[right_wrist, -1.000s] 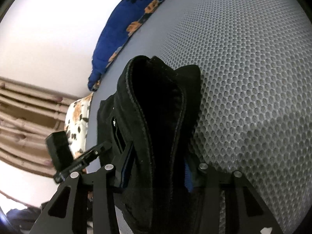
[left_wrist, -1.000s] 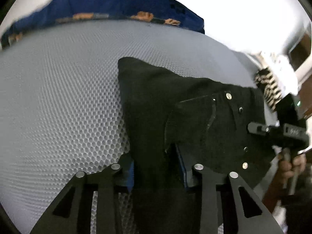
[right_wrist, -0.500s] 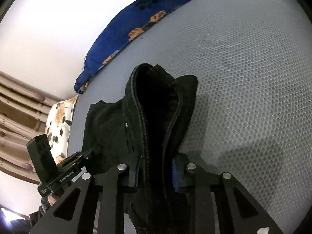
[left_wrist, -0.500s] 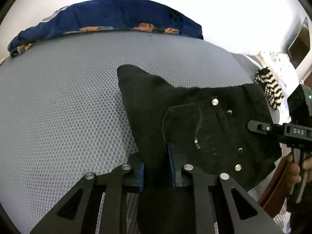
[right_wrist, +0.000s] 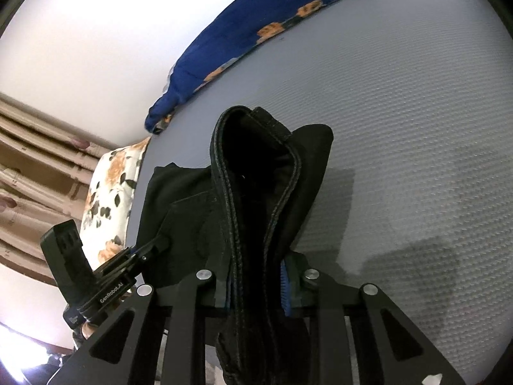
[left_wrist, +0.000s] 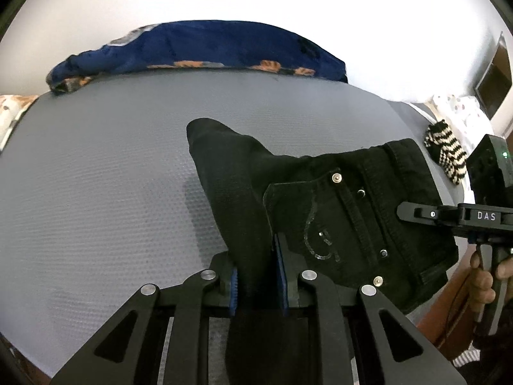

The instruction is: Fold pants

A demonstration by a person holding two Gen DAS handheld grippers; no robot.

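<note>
1. The fold looked partly done: the black pants (left_wrist: pixel 336 205) were bunched and doubled, lifted off the grey mattress (left_wrist: pixel 112 176), not yet laid flat.
2. The left hand-held gripper (left_wrist: pixel 256 284) was clamped on a fabric fold; the right hand-held gripper (right_wrist: pixel 256 284) was clamped on the stitched waistband edge.
3. Count: one pair of pants, two grippers, one blue blanket (left_wrist: pixel 205 48), one striped sock (left_wrist: pixel 447 150).
</note>
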